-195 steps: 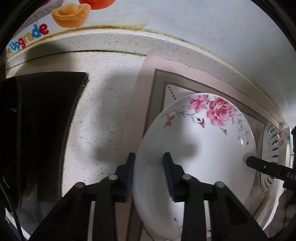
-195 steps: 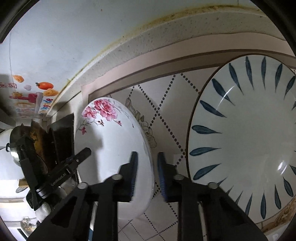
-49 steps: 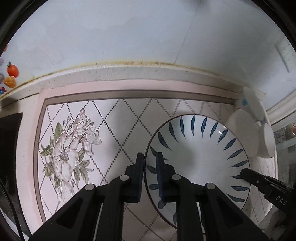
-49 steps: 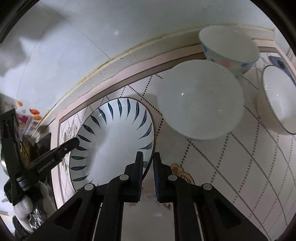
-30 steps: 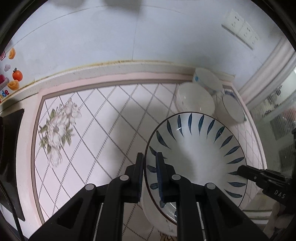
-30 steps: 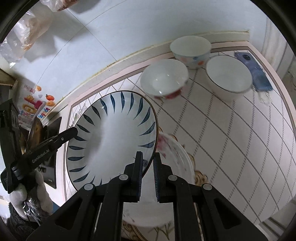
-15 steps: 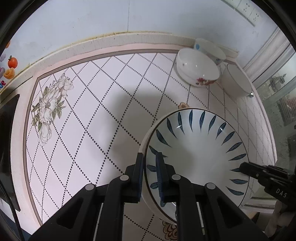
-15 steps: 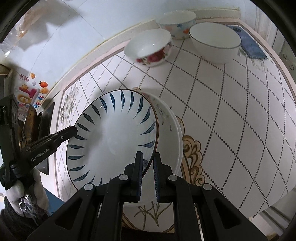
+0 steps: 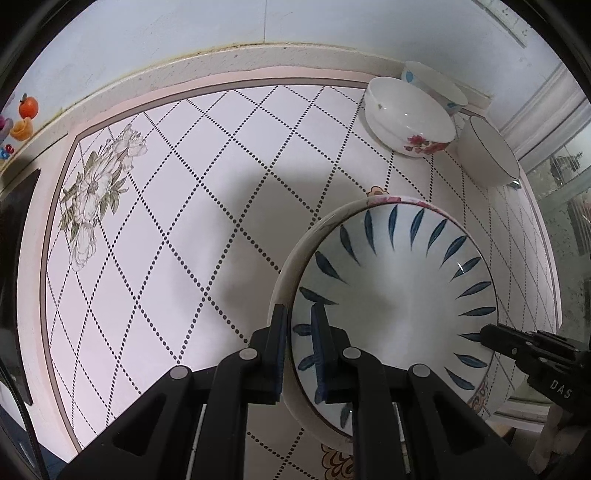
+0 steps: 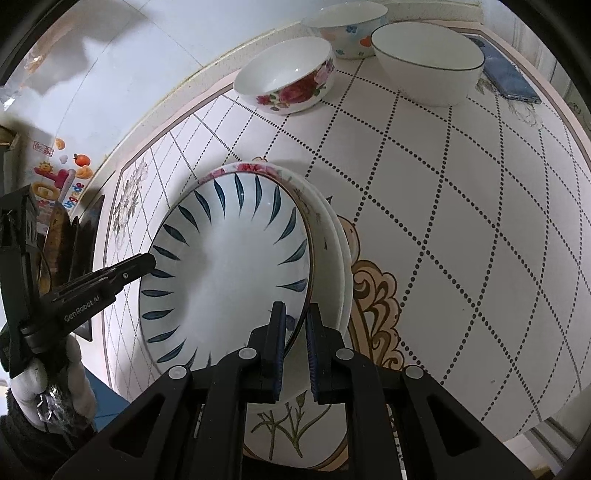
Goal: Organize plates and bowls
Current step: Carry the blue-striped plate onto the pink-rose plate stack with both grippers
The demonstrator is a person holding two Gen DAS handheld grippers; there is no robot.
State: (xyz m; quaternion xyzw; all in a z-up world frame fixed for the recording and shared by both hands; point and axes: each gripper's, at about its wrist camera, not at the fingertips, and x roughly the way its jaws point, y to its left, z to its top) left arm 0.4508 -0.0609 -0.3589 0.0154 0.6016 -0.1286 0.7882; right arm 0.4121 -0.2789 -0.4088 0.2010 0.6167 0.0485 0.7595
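A white plate with blue leaf marks [image 9: 391, 295] [image 10: 229, 280] rests inside the rose-patterned plate [image 9: 295, 254] [image 10: 328, 229] on the tiled mat. My left gripper [image 9: 300, 347] is shut on the blue-leaf plate's left rim. My right gripper [image 10: 294, 343] is shut on its right rim. Each gripper shows in the other's view, the right [image 9: 517, 343] and the left [image 10: 122, 273]. Three bowls stand at the back: a rose bowl [image 9: 406, 116] [image 10: 288, 75], a blue-and-orange dotted bowl [image 9: 432, 83] [image 10: 347, 27], and a plain dark-rimmed bowl [image 9: 487, 153] [image 10: 428, 62].
A dark stove edge [image 9: 14, 229] lies at the far left. A blue phone [image 10: 511, 79] lies by the back right corner. The counter edge [image 10: 535, 435] runs along the near right. The wall [image 9: 258, 22] rises behind the counter.
Both grippers have lowered the blue-leaf plate down into the rose-patterned plate; it now sits nested lower, with the rose rim showing around it.
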